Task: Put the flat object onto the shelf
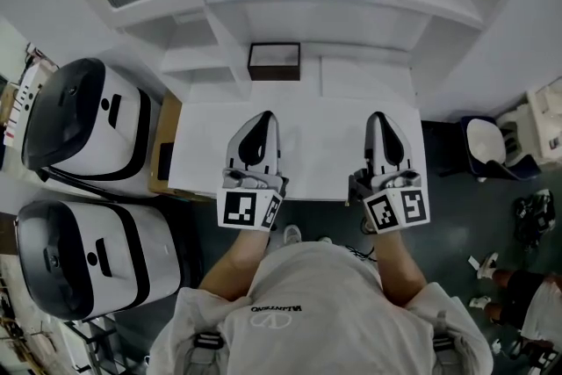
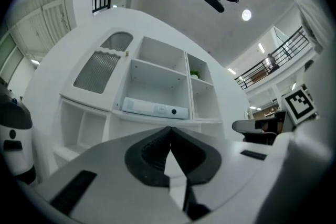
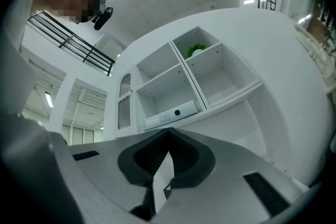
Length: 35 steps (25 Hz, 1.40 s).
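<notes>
Left gripper (image 1: 263, 115), right gripper (image 1: 378, 117): 2 closed; 1 flat box (image 2: 155, 108) shelved.

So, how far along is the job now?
Done, it seems: the white flat box already lies in a shelf compartment. In hand: nothing; the left gripper and right gripper are shut and empty, over the table. Left: apparently nothing.

The surface (image 1: 316, 145) and shelf (image 1: 360, 75) are white. The left tongs (image 1: 262, 115) and right tongs (image 1: 378, 116) are pale grey with black pads (image 2: 148, 156). Their cubes carry black-and-white square markers.
</notes>
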{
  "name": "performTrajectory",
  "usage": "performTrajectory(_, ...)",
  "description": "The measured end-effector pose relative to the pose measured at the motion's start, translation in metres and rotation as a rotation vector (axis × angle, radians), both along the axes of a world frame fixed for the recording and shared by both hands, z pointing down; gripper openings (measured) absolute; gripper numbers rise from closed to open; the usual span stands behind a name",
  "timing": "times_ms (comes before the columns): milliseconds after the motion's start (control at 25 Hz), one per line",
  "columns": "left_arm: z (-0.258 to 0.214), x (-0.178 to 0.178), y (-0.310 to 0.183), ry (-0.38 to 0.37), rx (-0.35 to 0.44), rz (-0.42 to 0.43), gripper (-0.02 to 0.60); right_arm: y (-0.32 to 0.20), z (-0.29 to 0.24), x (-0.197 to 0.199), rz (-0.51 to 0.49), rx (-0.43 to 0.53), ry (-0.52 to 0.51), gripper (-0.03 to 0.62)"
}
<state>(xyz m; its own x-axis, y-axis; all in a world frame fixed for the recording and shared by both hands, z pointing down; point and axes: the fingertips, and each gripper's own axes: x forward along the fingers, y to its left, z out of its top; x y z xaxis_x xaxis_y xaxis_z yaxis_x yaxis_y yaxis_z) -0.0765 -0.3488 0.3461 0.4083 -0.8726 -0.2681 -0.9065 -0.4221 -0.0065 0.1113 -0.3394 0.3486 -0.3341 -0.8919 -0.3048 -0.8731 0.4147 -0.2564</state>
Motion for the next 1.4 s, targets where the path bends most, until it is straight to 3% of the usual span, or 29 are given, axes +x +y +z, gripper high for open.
performTrajectory(320, 0.016, -0.008, 0.001, 0.014, -0.066, -0.015, 0.005, 0.006, 0.005, 0.003, -0.006, -0.018, 0.012, 0.009)
performTrajectory(1400, 0.024, -0.011, -0.003, 0.047, -0.095, -0.01, 0.005, 0.01, 0.015, -0.001, -0.001, -0.042, 0.03, 0.009)
